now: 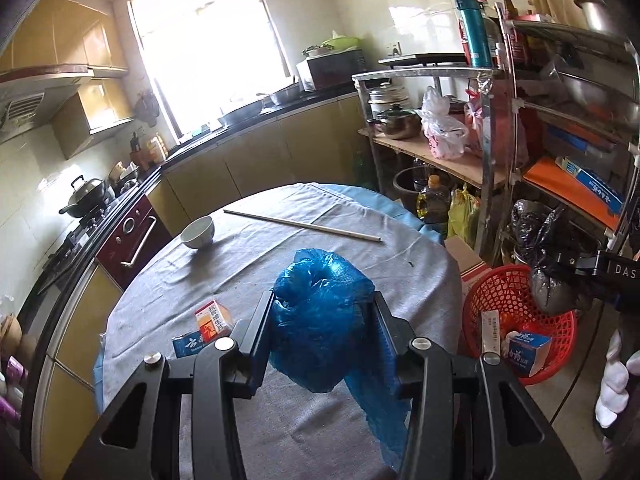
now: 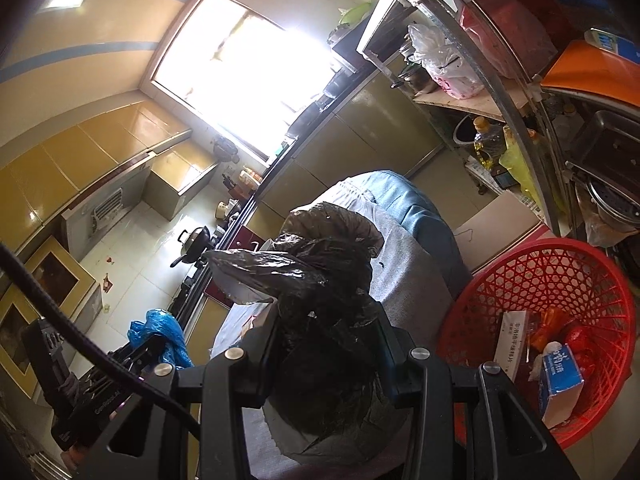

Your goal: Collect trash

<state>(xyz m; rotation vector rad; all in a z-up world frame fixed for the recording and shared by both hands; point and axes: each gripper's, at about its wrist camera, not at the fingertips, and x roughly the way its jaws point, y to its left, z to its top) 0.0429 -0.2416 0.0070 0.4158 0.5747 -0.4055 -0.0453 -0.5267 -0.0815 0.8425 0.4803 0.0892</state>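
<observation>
My left gripper (image 1: 322, 300) is shut on a crumpled blue plastic bag (image 1: 320, 320) and holds it above the grey-clothed table (image 1: 248, 264). My right gripper (image 2: 328, 320) is shut on a crumpled black plastic bag (image 2: 320, 280), held above the table's right edge beside the red mesh basket (image 2: 560, 272). The basket (image 1: 500, 284) stands on the floor and holds cartons and wrappers. An orange-and-white carton (image 1: 214, 318) and a blue carton (image 1: 188, 346) lie on the table left of my left gripper. The blue bag also shows in the right wrist view (image 2: 160, 334).
A white bowl (image 1: 198, 232) and a long stick (image 1: 300, 225) lie on the table's far part. A metal shelf rack (image 1: 520, 120) full of pots, bags and boxes stands right of the table. A cardboard box (image 1: 466, 258) sits between table and basket. Kitchen counter and stove (image 1: 84, 200) run along the left.
</observation>
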